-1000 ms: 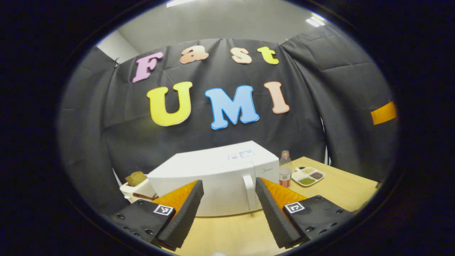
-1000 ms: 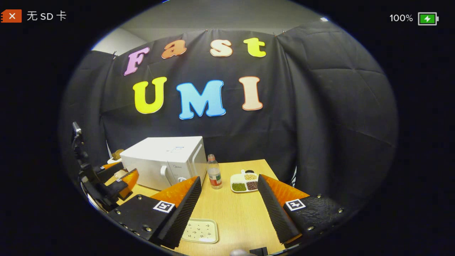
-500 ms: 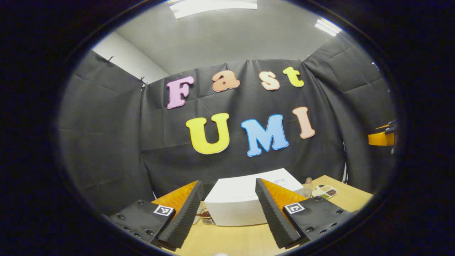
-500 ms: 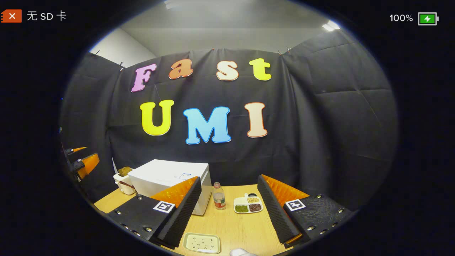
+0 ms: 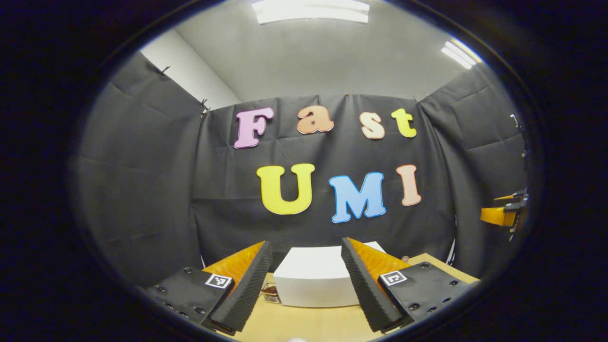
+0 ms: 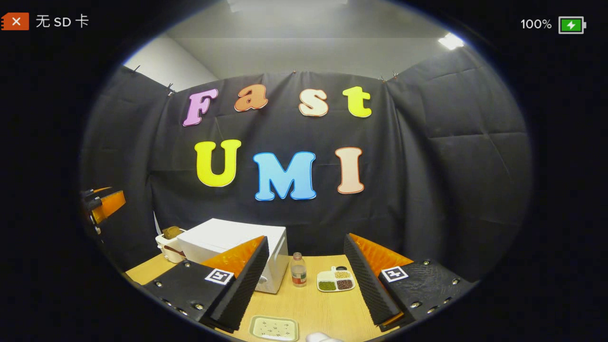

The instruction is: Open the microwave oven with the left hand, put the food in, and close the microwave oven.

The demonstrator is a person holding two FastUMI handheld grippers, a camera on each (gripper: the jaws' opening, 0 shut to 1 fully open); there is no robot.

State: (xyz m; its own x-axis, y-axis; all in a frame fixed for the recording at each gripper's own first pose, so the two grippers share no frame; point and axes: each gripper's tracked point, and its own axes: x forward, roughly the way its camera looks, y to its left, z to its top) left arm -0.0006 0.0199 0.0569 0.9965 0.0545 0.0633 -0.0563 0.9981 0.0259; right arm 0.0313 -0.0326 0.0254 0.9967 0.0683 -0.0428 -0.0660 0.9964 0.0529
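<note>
Tilted upward, the left gripper (image 5: 304, 285) was held with its fingers spread and nothing between them; the microwave (image 5: 316, 280) was seen low in the frame between the fingers, well apart from them, with its door shut. A second before, the handle and front had been framed squarely at mid-height; now mostly the top and a strip of the front were left at the bottom centre, and ceiling lights had been brought into the upper part. Judged from this, the left gripper had been raised or pitched away from the handle, so the opening step was not yet begun.

The right gripper (image 6: 306, 285) was likewise spread and empty. Compared with the earlier frame, its view had also been pitched up: the microwave (image 6: 228, 242) had dropped to the lower left, the bottle (image 6: 298, 270) and the divided dish (image 6: 336, 280) to the lower centre, and the tray (image 6: 274, 328) to the bottom edge. The left gripper (image 6: 104, 204) had been shifted to the far left edge, higher than before. Which item was the food could not be told.
</note>
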